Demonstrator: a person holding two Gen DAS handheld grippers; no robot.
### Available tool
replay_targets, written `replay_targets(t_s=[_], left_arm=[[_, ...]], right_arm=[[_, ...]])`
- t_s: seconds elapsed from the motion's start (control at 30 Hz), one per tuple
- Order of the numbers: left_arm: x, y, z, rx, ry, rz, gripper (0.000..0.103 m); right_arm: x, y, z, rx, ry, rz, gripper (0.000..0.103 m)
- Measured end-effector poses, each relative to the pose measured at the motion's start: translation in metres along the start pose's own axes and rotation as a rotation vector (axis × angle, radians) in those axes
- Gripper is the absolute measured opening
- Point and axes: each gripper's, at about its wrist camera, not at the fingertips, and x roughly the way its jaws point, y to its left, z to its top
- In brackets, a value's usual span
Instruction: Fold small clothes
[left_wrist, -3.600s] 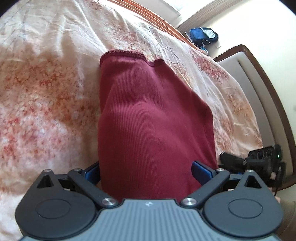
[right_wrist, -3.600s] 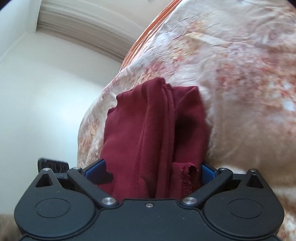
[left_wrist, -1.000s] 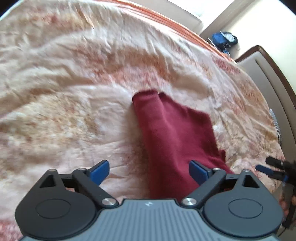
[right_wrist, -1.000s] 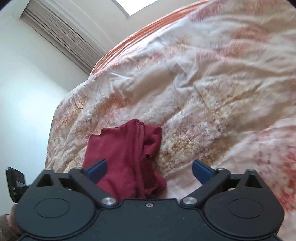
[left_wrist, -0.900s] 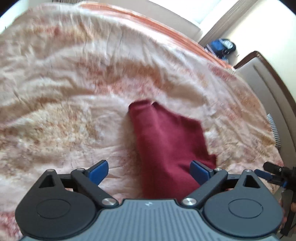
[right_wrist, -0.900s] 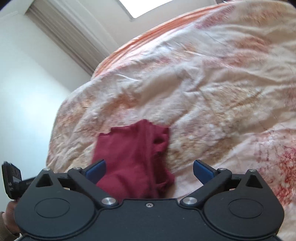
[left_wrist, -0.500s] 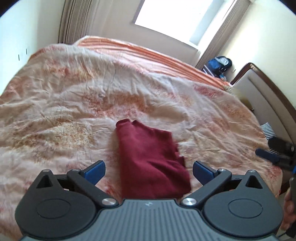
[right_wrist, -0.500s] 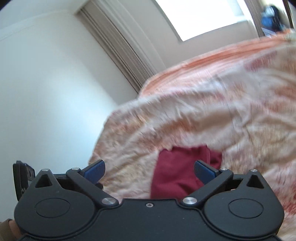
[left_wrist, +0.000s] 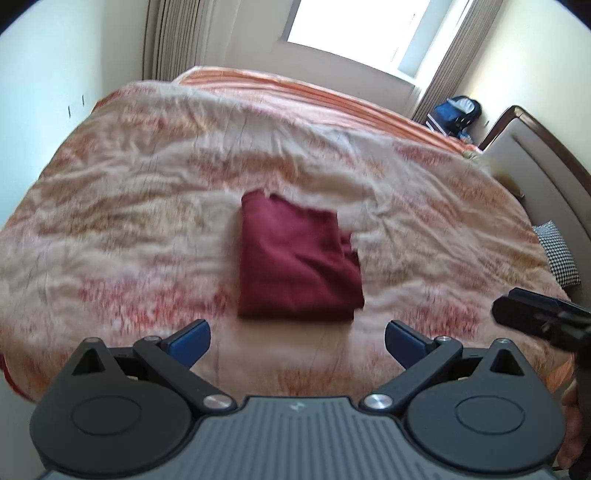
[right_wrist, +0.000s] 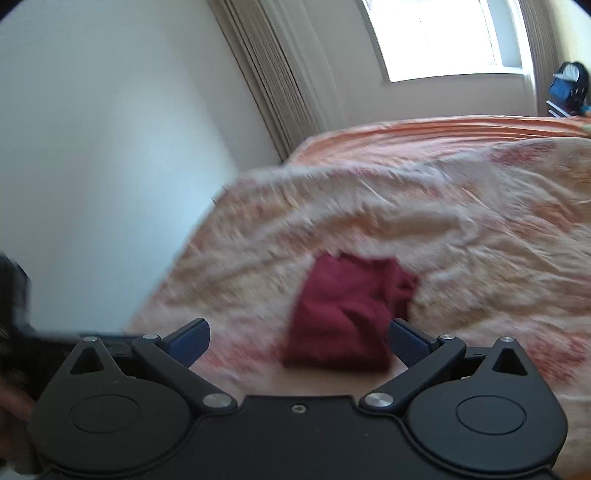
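Maroon ribbed garment (left_wrist: 297, 262), folded into a rough rectangle, lies flat near the middle of the bed (left_wrist: 110, 206), on a wrinkled cream quilt w/ orange-red mottling. We see one straight folded edge nearest us; the far right corner shows loose layers bunched up, so the fold isn't fully neat there. In the right wrist view the same cloth (right_wrist: 347, 314) sits ahead of us, slightly right of centre, its right side rumpled; picture is motion-blurred, so detail is soft.

Our left gripper (left_wrist: 297, 338) hangs above the bed, apart from the cloth, jaws spread wide, nothing between the blue pads (left_wrist: 188, 341). Our right gripper (right_wrist: 298, 338) likewise has its jaws wide apart and empty; the cloth lies on the bed beyond them, not touched by either pad. In the left wrist view we also catch the right gripper as a dark shape at the right edge, w/ part of a hand (left_wrist: 570, 439) below it.

Beyond the quilt a striped orange sheet (left_wrist: 332, 96) covers the far end of the bed. Behind that: a bright window (left_wrist: 354, 26), beige curtains (left_wrist: 170, 37) on the left, a blue bag (left_wrist: 456, 112) in the far right corner. A padded headboard w/ wooden trim (left_wrist: 543, 158) runs along the right, w/ a black-and-white checked pillow (left_wrist: 559, 253) beside it.
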Motion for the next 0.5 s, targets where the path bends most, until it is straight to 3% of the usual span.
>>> replay_targets(t_s=[0.2, 0.5], left_arm=[[0.017, -0.001, -0.029, 0.015, 0.068, 0.009, 0.103], [0.027, -0.006, -0.014, 0.039, 0.053, 0.014, 0.102]], right_arm=[[0.002, -0.009, -0.035, 0.033, 0.066, -0.147, 0.102], [0.013, -0.008, -0.026, 0.077, 0.067, -0.174, 0.102]])
